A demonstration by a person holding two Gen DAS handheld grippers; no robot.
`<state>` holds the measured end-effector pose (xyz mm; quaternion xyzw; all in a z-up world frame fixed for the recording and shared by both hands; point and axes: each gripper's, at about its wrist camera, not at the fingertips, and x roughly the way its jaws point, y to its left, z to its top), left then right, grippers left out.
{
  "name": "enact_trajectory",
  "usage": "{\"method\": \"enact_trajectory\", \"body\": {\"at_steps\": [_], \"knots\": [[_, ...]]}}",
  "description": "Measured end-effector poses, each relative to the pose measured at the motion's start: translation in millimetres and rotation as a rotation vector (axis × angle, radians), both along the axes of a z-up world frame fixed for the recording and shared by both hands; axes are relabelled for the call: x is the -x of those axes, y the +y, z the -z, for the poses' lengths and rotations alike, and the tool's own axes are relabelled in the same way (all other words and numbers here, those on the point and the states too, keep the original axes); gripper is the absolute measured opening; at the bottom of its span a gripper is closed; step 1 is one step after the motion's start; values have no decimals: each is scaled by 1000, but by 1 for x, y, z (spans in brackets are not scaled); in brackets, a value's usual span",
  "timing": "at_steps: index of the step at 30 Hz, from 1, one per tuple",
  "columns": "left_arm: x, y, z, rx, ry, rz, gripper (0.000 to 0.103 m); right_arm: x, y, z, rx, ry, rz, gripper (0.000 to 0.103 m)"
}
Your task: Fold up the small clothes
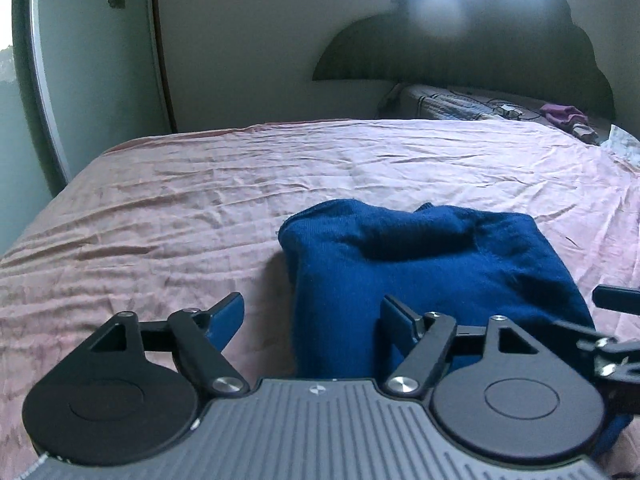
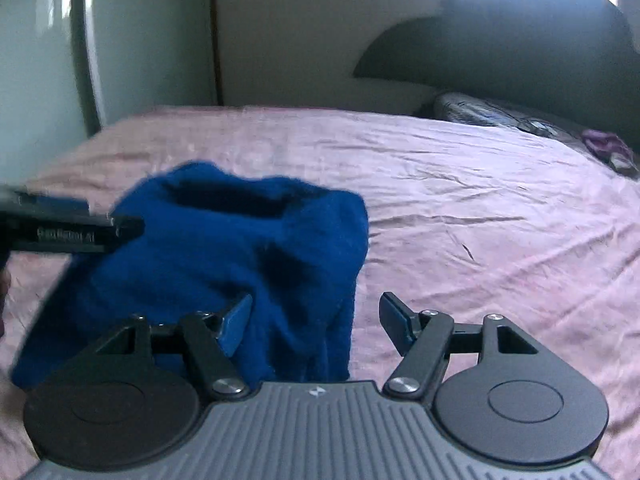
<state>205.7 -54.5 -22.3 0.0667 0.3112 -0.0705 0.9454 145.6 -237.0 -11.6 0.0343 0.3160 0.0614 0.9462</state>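
Note:
A dark blue knitted garment (image 1: 432,272) lies bunched and partly folded on the pink bedsheet (image 1: 200,200). My left gripper (image 1: 312,320) is open, its jaws wide apart over the garment's near left edge. In the right wrist view the same garment (image 2: 240,264) lies at left, and my right gripper (image 2: 316,318) is open over its near right edge. The left gripper's finger (image 2: 72,228) shows at the left edge of the right wrist view, above the garment. Part of the right gripper (image 1: 612,332) shows at the right edge of the left wrist view.
The bed fills both views. A dark scalloped headboard (image 1: 480,40) stands at the back right, with a quilted pillow (image 1: 452,106), cables and a purple cloth (image 1: 564,114) below it. A wardrobe with a flower-patterned door (image 1: 92,60) stands at the left beyond the bed.

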Motion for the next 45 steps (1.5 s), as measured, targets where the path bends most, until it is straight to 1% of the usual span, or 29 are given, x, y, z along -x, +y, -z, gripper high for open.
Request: {"method": "enact_trajectory", "body": {"at_steps": [2, 3, 7, 16, 19, 22, 26, 31, 45], "knots": [[4, 2, 0, 4, 3, -5, 83, 10, -2, -5, -52, -14, 2, 69], [7, 4, 0, 12, 6, -11, 83, 14, -1, -6, -61, -18, 4, 69], [17, 10, 2, 47, 26, -29, 85, 31, 3, -6, -61, -12, 6, 69], [44, 17, 6, 53, 29, -57, 94, 51, 6, -3, -113, 9, 8, 70], [52, 18, 9, 51, 39, -57, 95, 57, 10, -2, -135, 21, -13, 73], [59, 19, 10, 50, 44, -62, 96, 64, 16, -1, -135, 24, -29, 75], [66, 21, 9, 57, 52, -72, 97, 73, 22, -4, -108, 12, -40, 79], [74, 22, 11, 65, 68, -85, 97, 80, 21, -5, -105, 5, -44, 79], [91, 20, 17, 39, 82, -91, 97, 97, 20, 0, -115, 12, -52, 79]]}}
